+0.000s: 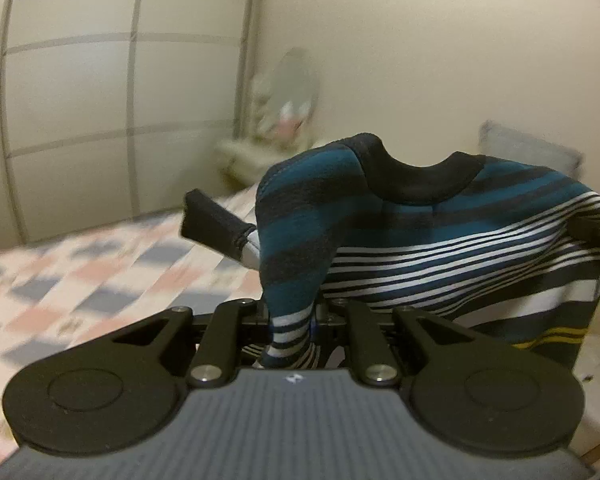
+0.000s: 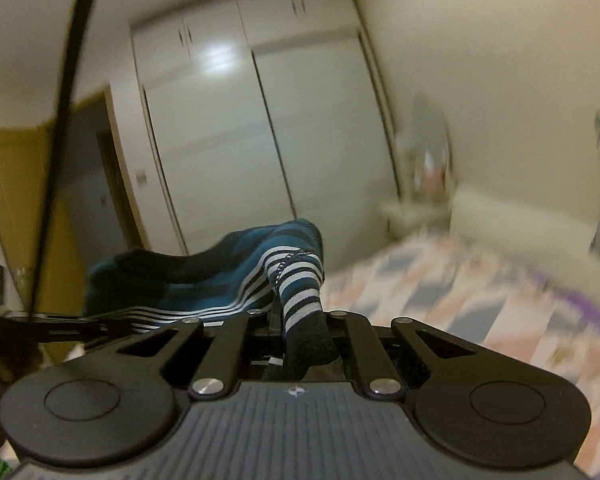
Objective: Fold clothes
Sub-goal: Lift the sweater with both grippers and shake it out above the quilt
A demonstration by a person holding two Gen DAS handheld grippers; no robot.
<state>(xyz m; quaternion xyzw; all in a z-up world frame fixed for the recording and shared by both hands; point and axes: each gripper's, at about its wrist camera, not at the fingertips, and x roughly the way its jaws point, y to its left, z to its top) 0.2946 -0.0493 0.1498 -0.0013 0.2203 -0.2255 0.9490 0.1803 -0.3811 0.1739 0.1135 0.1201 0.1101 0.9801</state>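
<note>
A striped sweater (image 1: 440, 236) in teal, black and white, with a black collar, hangs in the air above the bed. My left gripper (image 1: 290, 320) is shut on one shoulder of it, and the cloth bunches between the jaws. A black-cuffed sleeve (image 1: 216, 228) sticks out to the left. In the right wrist view my right gripper (image 2: 300, 328) is shut on the other shoulder of the sweater (image 2: 228, 272), which stretches away to the left toward the other gripper (image 2: 40, 324). The fingertips of both are hidden by cloth.
A bed with a pink, blue and white checked cover (image 1: 80, 272) lies below. White wardrobe doors (image 2: 260, 128) fill the back wall. A small table with an oval mirror (image 1: 292, 92) stands in the corner, and a grey pillow (image 1: 528, 148) lies at the headboard.
</note>
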